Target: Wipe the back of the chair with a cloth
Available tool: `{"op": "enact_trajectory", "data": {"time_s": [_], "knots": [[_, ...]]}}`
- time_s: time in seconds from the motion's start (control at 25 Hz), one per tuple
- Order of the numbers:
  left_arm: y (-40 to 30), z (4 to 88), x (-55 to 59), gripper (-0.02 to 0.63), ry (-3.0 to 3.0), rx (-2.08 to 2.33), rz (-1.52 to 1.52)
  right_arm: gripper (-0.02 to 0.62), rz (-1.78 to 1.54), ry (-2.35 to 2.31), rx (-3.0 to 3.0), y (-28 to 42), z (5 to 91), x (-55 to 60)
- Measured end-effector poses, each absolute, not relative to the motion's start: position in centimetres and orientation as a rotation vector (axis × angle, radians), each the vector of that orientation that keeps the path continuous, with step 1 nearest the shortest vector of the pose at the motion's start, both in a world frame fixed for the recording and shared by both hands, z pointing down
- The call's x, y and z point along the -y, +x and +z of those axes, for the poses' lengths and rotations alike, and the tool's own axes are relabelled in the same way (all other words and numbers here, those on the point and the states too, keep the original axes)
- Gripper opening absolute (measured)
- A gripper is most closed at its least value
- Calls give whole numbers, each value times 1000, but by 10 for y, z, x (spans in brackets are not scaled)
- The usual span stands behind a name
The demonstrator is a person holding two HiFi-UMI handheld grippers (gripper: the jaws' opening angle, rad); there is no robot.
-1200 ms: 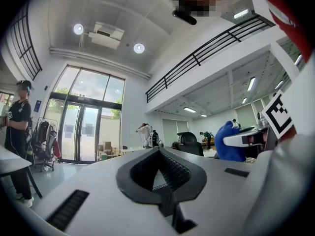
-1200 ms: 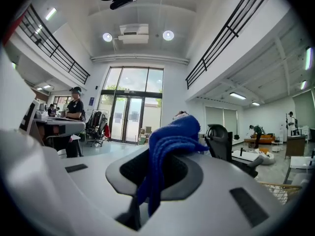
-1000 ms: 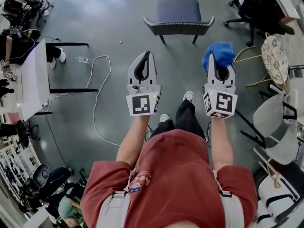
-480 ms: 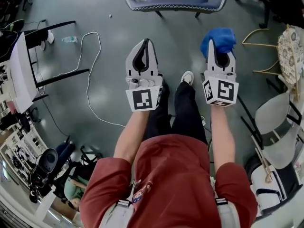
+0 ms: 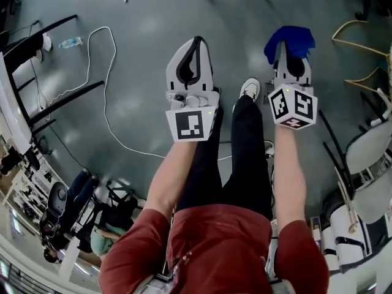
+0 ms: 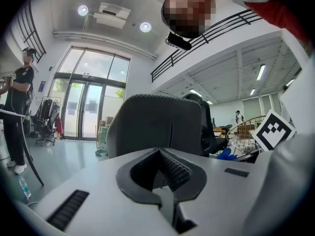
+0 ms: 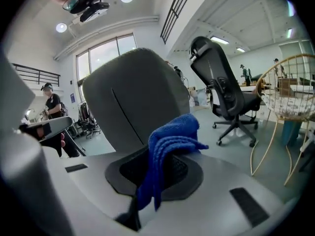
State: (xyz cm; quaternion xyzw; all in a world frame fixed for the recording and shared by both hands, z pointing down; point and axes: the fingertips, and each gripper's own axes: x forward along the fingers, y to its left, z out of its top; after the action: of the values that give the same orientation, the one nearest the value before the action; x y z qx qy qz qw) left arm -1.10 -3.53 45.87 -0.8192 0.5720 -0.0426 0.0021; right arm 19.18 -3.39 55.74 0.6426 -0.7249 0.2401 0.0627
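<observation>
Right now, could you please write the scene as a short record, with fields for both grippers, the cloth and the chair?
left gripper: fingers shut, holding nothing
right gripper: fingers shut on the blue terry cloth
cloth shape: bunched, folds hanging over the fingers
grey padded chair: stands ahead, its back facing both grippers
contact: cloth not yet touching the chair back

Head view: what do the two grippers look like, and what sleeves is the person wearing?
Both the left gripper and right gripper have light grey, tapered shells with black ribbed lining inside the jaws. Each carries a white cube with black square markers. The sleeves are short and red.
</observation>
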Motion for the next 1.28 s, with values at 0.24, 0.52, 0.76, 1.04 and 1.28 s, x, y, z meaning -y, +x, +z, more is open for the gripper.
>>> {"op": "enact_trajectory", "data": {"time_s": [0.24,0.52,0.76,1.04,1.28], "knots": [[-16,534,44,12,-2588,-1887,-99,63,934,1959,2167,187,651,47],[-1,579,47,12,-2622,-1895,-172,63,1314,2075,2177,207,706,90],[-4,578,60,12,-2620,-1905,-189,63,1637,2233,2123,231,720,139],[-9,567,70,12,-2613,-1918,-169,63,1458,2099,2147,222,715,178],[-11,564,76,12,-2606,-1939,-168,63,1308,1992,2110,217,719,194]]}}
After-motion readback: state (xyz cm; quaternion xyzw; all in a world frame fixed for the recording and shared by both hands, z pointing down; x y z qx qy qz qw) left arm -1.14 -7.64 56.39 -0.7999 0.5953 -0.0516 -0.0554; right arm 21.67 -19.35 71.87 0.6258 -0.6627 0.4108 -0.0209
